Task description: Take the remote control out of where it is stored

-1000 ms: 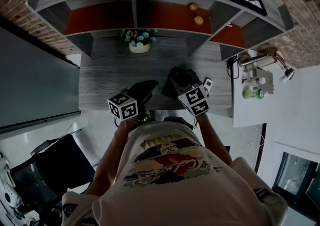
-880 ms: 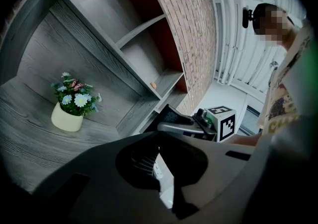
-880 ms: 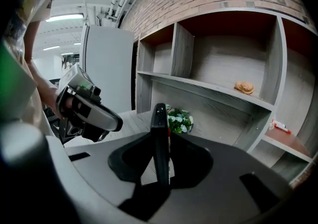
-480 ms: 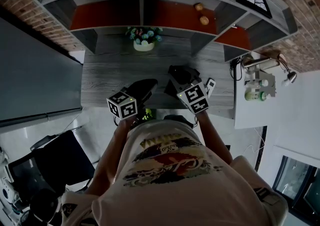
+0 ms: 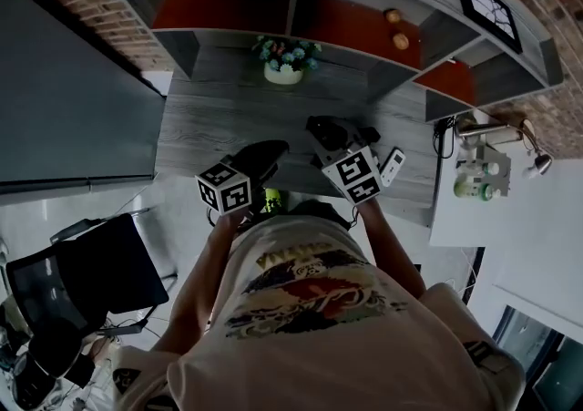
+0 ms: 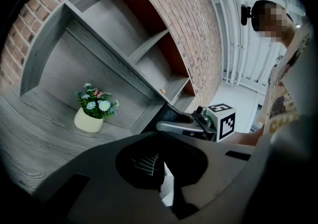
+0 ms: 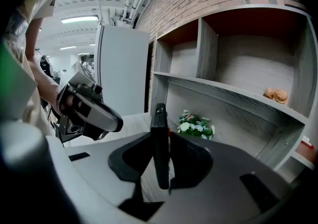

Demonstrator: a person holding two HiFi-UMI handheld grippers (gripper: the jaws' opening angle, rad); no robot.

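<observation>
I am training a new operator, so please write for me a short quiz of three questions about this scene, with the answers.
1. True or false: the flower pot stands on the upper shelf.
2. What does the right hand-held gripper hold? A) a remote control B) a cup C) nothing
3. How many small brown round things lie in the shelf unit?
Key: 1 false, it stands on the desk; 2 A; 3 two.

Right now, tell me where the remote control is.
The remote control is clamped edge-on in the right gripper's jaws; in the head view it sits at right of centre, over the grey desk's front right part.
</observation>
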